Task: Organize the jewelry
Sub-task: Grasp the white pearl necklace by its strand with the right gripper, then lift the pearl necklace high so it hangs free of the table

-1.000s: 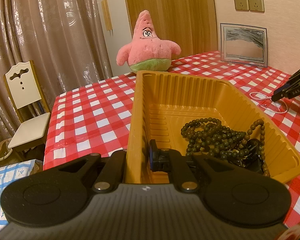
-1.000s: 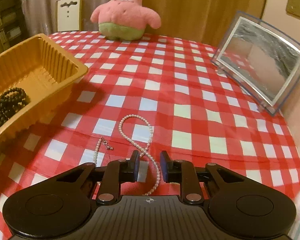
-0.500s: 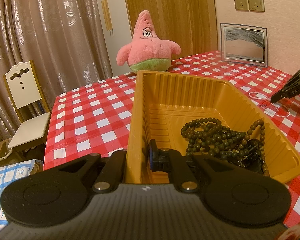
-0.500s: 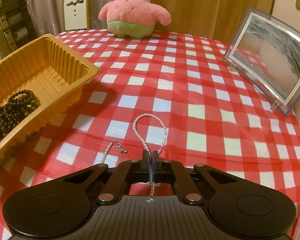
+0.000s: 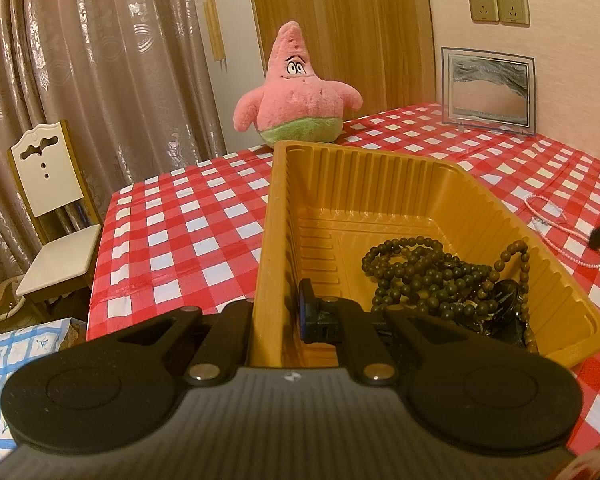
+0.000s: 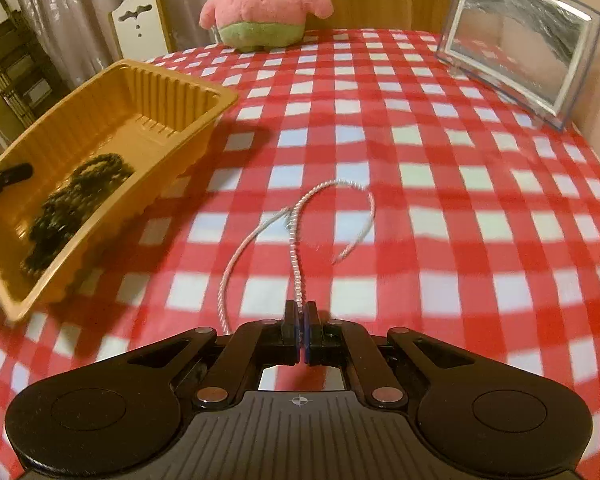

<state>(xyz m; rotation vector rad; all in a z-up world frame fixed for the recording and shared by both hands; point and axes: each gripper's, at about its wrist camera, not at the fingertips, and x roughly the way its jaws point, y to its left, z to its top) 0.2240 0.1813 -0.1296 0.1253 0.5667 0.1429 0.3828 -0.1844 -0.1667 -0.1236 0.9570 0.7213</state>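
A pearl necklace (image 6: 296,248) trails from the closed tips of the right hand-held gripper (image 6: 301,312), pinched at one point along its length; the strand runs forward from the tips, away from the camera, and its loop curls over the red-checked worktop (image 6: 440,240). The yellow tray (image 6: 188,92) where it likely belongs lies to the left of this gripper, its long axis running from near left toward the far middle of the worktop, with dark wooden beads (image 5: 432,276) already heaped at its near end. The left hand-held gripper (image 5: 278,316) is clamped across the tray's near side wall, one finger inside and one outside, so the right hand is the one placed to carry the necklace over. Motion blur smears the right wrist view, and whether the far loop rests on the cloth or hangs clear cannot be told. In the left wrist view the right gripper is cut off at the frame edge. A pink plush toy (image 5: 296,92) and a framed picture (image 6: 516,52) stand beyond.
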